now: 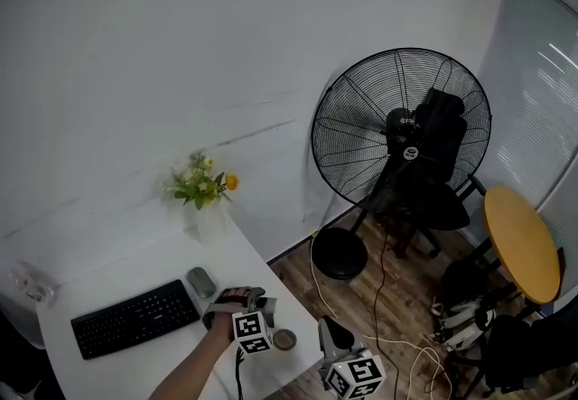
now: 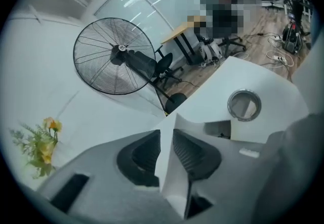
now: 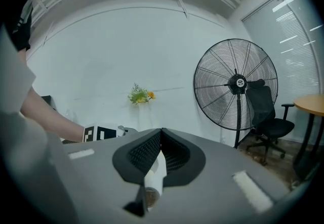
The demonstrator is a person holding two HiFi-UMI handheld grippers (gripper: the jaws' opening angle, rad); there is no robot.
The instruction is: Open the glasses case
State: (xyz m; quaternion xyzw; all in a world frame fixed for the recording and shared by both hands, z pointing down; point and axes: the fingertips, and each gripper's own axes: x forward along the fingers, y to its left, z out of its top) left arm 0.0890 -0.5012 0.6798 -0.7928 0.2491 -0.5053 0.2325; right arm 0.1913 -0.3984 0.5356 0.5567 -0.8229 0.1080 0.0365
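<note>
Right gripper (image 3: 161, 131) nearest, off the desk (image 1: 230, 254) corner, jaw tips closed together, nothing gripped. Left gripper (image 2: 166, 134) over the desk, jaws a narrow gap apart, only bare desktop between, empty. Small round thing (image 1: 284, 339) just beside. Grey oval thing (image 1: 200, 282) next to keyboard (image 1: 135, 317), probably the glasses case, not certain. Likely light, rigid shell, smooth, prone to sliding; best pinned at the base, lid pried at the front seam. Flowers (image 1: 203, 181) and fan (image 1: 397, 127) beyond.

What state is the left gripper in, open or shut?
Open: on the grey left gripper, the two black ribbed pads stand apart, and only the white table shows through the gap.
</note>
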